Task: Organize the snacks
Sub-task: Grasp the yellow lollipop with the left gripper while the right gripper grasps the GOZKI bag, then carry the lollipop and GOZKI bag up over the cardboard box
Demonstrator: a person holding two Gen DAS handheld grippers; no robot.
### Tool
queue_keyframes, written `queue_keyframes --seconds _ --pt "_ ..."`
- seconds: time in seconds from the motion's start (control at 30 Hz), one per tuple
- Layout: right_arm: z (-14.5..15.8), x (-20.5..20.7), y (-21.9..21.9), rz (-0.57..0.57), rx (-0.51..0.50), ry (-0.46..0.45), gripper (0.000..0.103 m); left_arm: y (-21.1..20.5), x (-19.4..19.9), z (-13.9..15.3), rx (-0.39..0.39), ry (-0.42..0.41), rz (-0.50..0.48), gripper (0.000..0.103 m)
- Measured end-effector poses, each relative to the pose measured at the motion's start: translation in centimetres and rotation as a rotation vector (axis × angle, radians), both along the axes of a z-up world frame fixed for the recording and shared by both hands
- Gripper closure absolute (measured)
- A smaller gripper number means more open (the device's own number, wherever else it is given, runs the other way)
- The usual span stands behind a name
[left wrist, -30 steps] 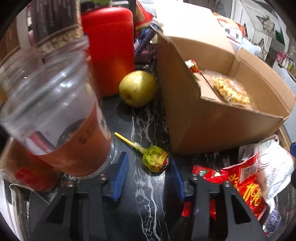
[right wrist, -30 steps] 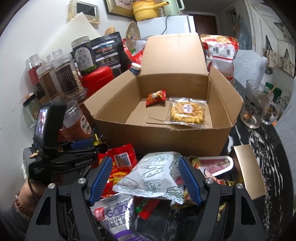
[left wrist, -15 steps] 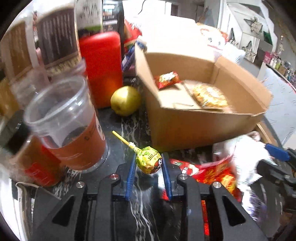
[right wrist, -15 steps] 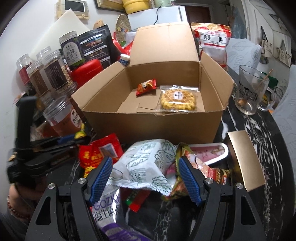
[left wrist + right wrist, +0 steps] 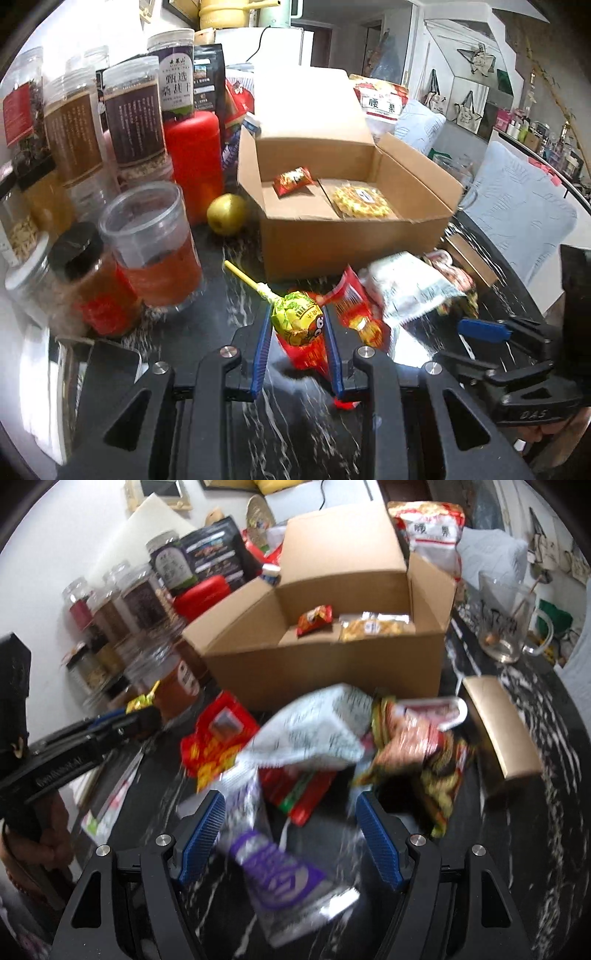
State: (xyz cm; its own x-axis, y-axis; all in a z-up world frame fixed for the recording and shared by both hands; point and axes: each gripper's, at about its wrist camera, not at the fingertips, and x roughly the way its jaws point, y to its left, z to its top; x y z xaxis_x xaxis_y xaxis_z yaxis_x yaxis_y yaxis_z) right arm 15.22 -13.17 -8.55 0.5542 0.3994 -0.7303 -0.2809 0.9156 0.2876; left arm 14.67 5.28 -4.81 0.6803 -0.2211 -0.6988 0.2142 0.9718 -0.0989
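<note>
A: Item one, change since the earlier frame: our left gripper point(image 5: 297, 325) has just closed its jaws on the lollipop point(image 5: 295, 322) and lifted it clear of the tabletop point(image 5: 236, 295); the yellow stick juts out to the far left.

B: Noted. We list the lollipop as held, near the front wall of the cardboard box point(image 5: 343, 240), not yet over it.

A: Item two: our right gripper point(image 5: 291, 834) hangs wide apart over the snack pile, a purple packet point(image 5: 273, 871) lying between its jaws, and no pad appears to press on it.

B: Box contents: one small red packet point(image 5: 293, 180) and a wrapped yellow pastry point(image 5: 360, 201).

A: Judgement: the lollipop likely goes in next. Red, white and purple packets on the near tabletop are still unsorted, so we are early in the task.
</note>
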Motion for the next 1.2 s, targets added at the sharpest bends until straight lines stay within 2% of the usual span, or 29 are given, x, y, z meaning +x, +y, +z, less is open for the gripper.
queue_keyframes --seconds 0.2,0.43,0.47,0.57,0.67,0.73,0.9,1.03,1.2 --pt "-1.3 -0.7 1.3 0.091 -0.008 0.042 0.029 -0.7 -1.0 -0.9 -0.014 0.034 -0.010 0.076" --pt "-2.4 -0.7 2.4 0.108 -0.071 0.049 0.029 -0.8 -2.2 -1.2 -0.014 0.052 -0.008 0.076" --pt "-2.5 -0.7 2.6 0.104 -0.089 0.050 0.031 -0.8 -2.3 -1.3 -0.016 0.055 -0.008 0.076" --pt "-2.8 -0.6 2.6 0.096 -0.113 0.055 0.050 -0.8 -2.6 -1.4 -0.024 0.063 -0.013 0.076" --pt "-2.8 -0.8 2.2 0.096 -0.091 0.047 0.056 -0.8 -2.9 -1.5 -0.029 0.067 -0.017 0.076" --pt "-2.7 -1.1 2.1 0.093 -0.093 0.035 0.065 -0.8 -3.2 -1.4 -0.030 0.063 -0.019 0.076" --pt "-2.1 -2.4 1.5 0.091 -0.041 0.015 0.071 -0.7 -3.8 -1.4 -0.040 0.069 -0.022 0.076" --pt "-0.9 -3.6 0.9 0.083 0.007 -0.018 0.071 -0.8 -4.4 -1.2 -0.047 0.067 -0.029 0.076" --pt "1.1 -5.5 0.1 0.072 0.014 -0.067 0.071 -1.4 -5.2 -0.7 -0.055 0.058 -0.055 0.076"
